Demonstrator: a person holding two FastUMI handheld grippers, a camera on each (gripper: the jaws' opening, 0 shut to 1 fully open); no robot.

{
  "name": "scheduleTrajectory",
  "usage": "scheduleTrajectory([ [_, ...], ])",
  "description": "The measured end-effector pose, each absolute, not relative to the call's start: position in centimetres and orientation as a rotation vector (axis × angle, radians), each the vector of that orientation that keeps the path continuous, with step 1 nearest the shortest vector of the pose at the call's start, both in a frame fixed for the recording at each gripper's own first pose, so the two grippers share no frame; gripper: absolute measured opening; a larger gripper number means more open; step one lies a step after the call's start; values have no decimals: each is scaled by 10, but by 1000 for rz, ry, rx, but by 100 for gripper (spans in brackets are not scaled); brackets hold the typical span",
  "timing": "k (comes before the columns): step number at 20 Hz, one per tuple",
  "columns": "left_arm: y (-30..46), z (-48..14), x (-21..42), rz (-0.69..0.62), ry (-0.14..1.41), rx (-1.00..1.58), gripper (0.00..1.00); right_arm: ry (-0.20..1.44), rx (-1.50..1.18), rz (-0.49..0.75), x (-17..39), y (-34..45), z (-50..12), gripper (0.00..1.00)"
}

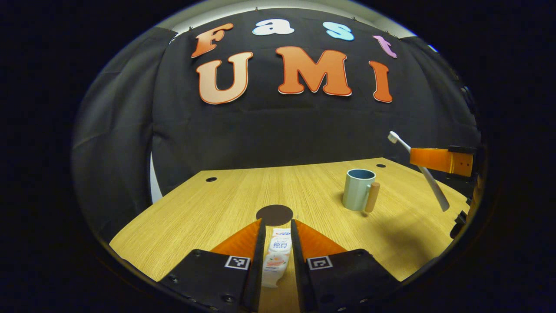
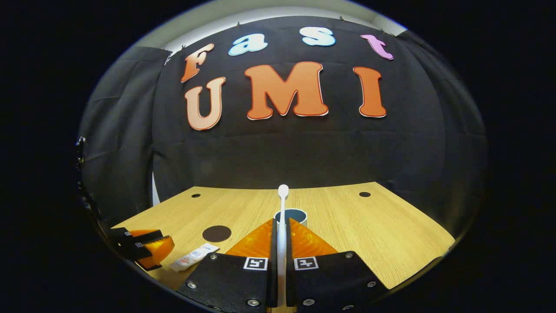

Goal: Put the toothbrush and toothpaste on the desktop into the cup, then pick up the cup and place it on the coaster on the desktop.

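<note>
Left gripper view, nearest first: the left gripper [image 1: 278, 226] is low over the desktop [image 1: 208, 208], its orange fingers [image 1: 243, 240] on either side of the toothpaste [image 1: 276, 257]. The tube lies flat on the wood betw. them. Fingers sit close along both sides of the tube, but whether they press on it can't be told. Just past the fingertips lies the dark round coaster [image 1: 274, 214]. Farther back & to the right stands the cup [image 1: 358, 189], upright, pale blue-grey w/ a wooden handle facing right, apart from the coaster. Beyond that, at the right edge, the right gripper [image 1: 438, 160] is up off the table w/ the toothbrush [image 1: 430, 178] slanting through it, head up-left, handle end down-right.

Right gripper view, nearest first: the right gripper's fingers [image 2: 256, 239] are pressed together on the toothbrush handle, the white brush running straight up betw. them, head at top. Just behind the fingertips is the cup rim. To the left the toothpaste lies on the wood, w/ the left gripper just beside it & the coaster a bit farther back.
</note>
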State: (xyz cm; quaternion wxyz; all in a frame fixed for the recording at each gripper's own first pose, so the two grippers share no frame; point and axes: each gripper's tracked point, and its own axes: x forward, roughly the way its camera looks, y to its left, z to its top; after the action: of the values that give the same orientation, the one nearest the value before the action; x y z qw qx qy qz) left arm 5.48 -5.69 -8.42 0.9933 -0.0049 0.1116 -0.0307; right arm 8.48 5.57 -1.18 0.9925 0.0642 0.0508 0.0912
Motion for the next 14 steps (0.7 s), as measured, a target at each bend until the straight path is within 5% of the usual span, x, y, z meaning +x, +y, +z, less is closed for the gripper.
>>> scheduleTrajectory([
  [5,-66,-120,64,-113,353,-40,35,105,157,170,101,47,-13,7],
  [9,-58,-135,68,-107,393,-55,46,71,183,177,115,46,4,8],
  [14,-57,-160,73,-120,467,-41,77,34,178,165,146,47,17,7],
])
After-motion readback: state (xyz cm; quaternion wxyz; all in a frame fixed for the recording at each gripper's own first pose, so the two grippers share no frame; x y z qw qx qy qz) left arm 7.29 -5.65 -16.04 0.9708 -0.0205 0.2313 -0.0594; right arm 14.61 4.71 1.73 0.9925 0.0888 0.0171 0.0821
